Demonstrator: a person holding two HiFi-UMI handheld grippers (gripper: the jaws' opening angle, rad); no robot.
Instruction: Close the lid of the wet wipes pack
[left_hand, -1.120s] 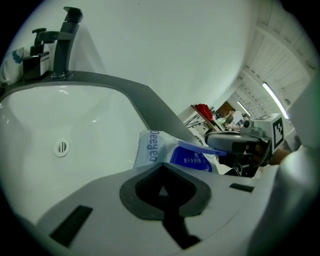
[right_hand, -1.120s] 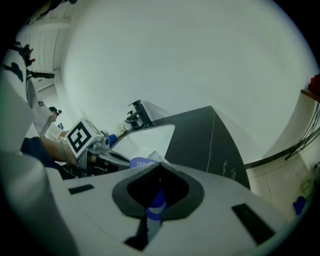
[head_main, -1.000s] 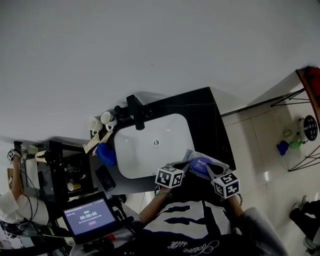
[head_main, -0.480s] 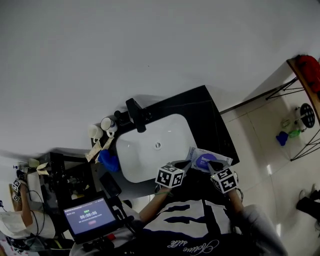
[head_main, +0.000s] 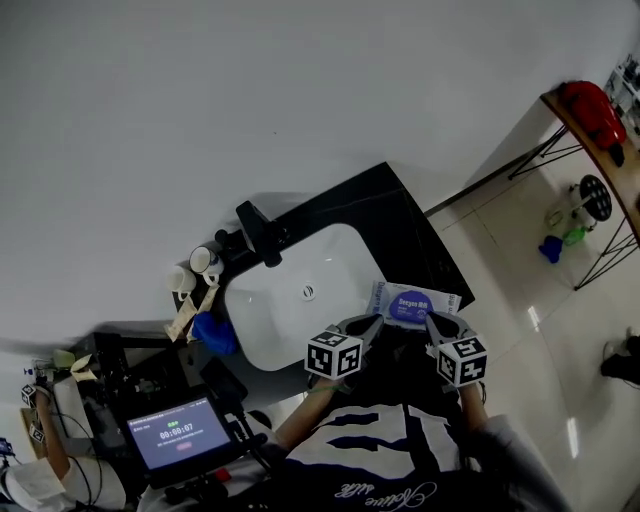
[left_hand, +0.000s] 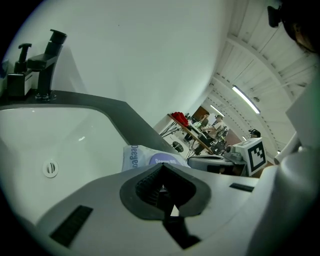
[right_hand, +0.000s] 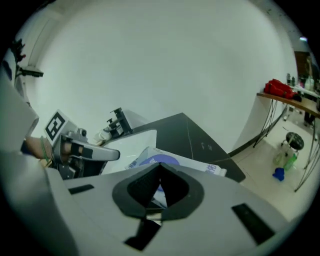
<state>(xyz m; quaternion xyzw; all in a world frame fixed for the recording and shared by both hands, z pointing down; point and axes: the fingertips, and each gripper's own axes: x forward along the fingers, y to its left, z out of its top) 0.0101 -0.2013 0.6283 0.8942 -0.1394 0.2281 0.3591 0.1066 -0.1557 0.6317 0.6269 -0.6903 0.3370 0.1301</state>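
Observation:
The wet wipes pack (head_main: 412, 301) is pale blue with a darker oval lid (right_hand: 162, 160). It lies on the black counter (head_main: 400, 230) just right of the white sink (head_main: 280, 300). The lid looks flat on the pack. My left gripper (head_main: 372, 322) points at the pack's near left corner, jaws shut and empty. My right gripper (head_main: 432, 320) points at its near right edge, also shut and empty. In the left gripper view the pack (left_hand: 145, 157) shows just beyond the jaw tips (left_hand: 161, 167). The right gripper view shows the same over its tips (right_hand: 160, 167).
A black faucet (head_main: 258, 232) stands at the sink's far rim, with cups (head_main: 205, 258) and a blue cloth (head_main: 212, 332) to its left. A timer screen (head_main: 180, 432) is at lower left. Tiled floor lies beyond the counter's right edge.
The head view has swung, so the counter and pack sit higher in frame. Both grippers have stayed shut at the pack's near side, and the right tip has drawn back from the lid.

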